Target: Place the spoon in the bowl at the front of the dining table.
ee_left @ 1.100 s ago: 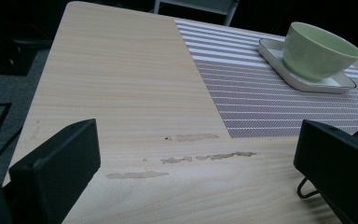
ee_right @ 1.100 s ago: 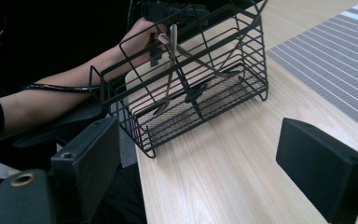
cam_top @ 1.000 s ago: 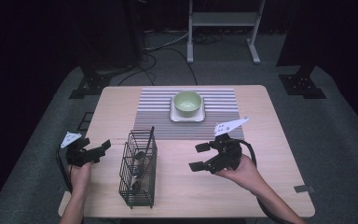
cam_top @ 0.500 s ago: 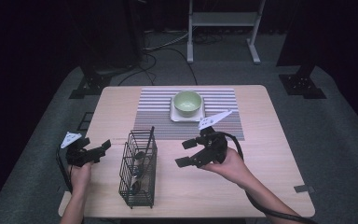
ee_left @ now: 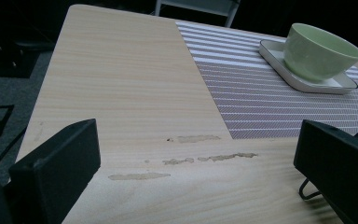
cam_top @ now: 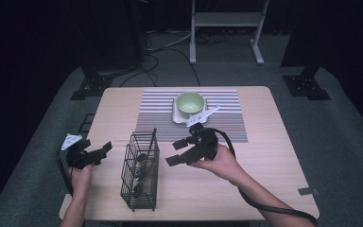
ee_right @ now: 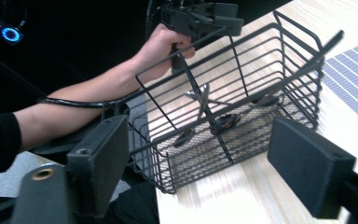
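A black wire basket (cam_top: 140,170) stands on the table's near left part, with a few pieces of cutlery (ee_right: 205,107) lying inside it. My right gripper (cam_top: 176,151) hovers just right of the basket and points at its side (ee_right: 242,93). Its jaws are open and have just been closing a little, with nothing between them. My left gripper (cam_top: 103,153) rests open at the table's left edge, left of the basket, with only bare tabletop between its jaws (ee_left: 198,163). From the right gripper view, the left gripper (ee_right: 200,16) shows beyond the basket.
A green bowl (cam_top: 190,104) sits on a white square plate (ee_left: 279,53) on a striped placemat (cam_top: 227,118) at the back middle of the wooden table (cam_top: 274,156). Scuff marks (ee_left: 205,158) lie on the wood ahead of the left gripper.
My right gripper has moved left across the table toward the basket and risen slightly. The left gripper and the basket have stayed put.
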